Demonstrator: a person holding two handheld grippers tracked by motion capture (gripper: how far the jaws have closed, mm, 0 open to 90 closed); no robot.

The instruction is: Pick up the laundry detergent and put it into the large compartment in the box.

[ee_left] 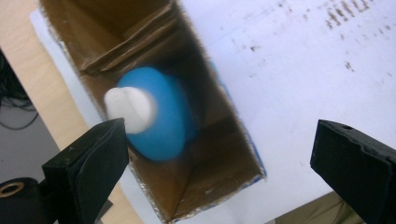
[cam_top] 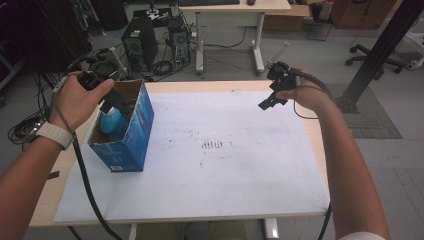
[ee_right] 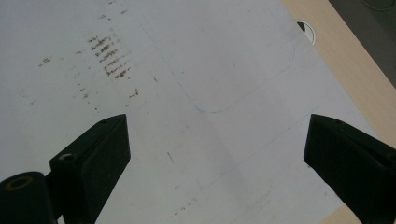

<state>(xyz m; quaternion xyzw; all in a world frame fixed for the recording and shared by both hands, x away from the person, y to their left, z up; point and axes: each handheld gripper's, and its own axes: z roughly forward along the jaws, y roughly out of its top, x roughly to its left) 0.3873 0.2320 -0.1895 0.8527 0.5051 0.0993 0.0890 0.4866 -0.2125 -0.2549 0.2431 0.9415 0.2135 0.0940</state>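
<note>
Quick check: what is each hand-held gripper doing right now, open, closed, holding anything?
Left hand-held gripper: open, holding nothing, above the blue bottle in the box.
Right hand-held gripper: open, empty, over the white sheet.

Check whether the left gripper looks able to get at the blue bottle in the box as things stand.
Probably yes. The left gripper hangs over the open top of the blue box, jaws wide apart, and the blue bottle stands cap-up with nothing above it. The cardboard walls leave little room beside it.
</note>
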